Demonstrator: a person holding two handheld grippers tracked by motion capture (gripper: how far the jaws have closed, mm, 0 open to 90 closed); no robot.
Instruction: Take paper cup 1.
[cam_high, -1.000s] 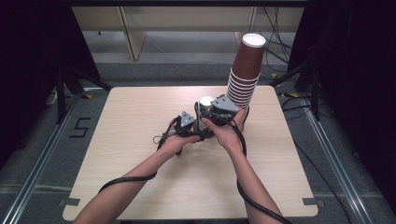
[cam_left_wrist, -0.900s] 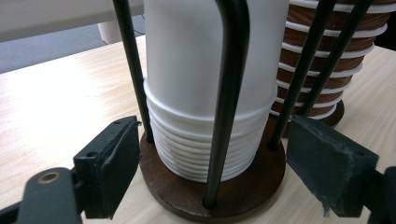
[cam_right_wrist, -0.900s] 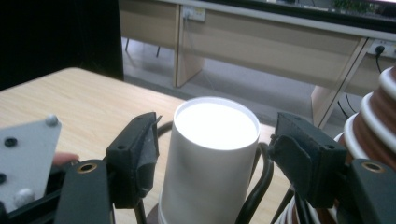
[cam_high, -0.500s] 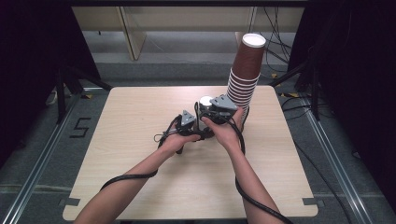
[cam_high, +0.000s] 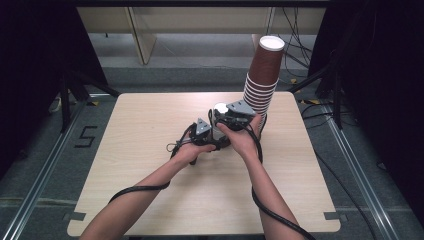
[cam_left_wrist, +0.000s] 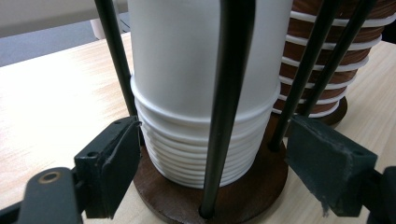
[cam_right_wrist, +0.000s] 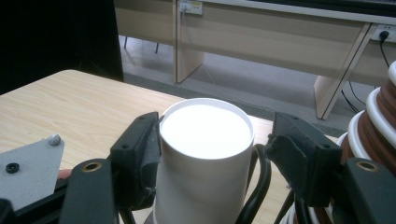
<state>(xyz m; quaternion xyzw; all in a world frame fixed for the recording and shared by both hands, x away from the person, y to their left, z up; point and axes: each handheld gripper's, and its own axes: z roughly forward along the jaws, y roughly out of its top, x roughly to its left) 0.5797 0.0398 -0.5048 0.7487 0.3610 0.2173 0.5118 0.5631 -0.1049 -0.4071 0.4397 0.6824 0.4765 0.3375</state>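
Observation:
A stack of upside-down white cups (cam_left_wrist: 187, 70) stands inside a holder of thin black rods (cam_left_wrist: 229, 93) on a round brown base (cam_left_wrist: 187, 205). My left gripper (cam_left_wrist: 212, 154) is down at that base, with a pad against the holder on each side. My right gripper (cam_right_wrist: 215, 144) is at the top cup (cam_right_wrist: 205, 140). Its jaws have just been closing: the left pad lies on the cup wall and the right pad meets a rod loop beside it. In the high view both grippers, left (cam_high: 212, 139) and right (cam_high: 222, 112), meet at the holder mid-table, by the top cup (cam_high: 220, 106).
A tall leaning stack of brown cups (cam_high: 262, 75) stands just right of the holder, close behind it (cam_left_wrist: 317, 56) and beside my right jaw (cam_right_wrist: 378, 112). The wooden table (cam_high: 150, 125) has bare room to the left and front. Cables trail from both grippers toward the near edge.

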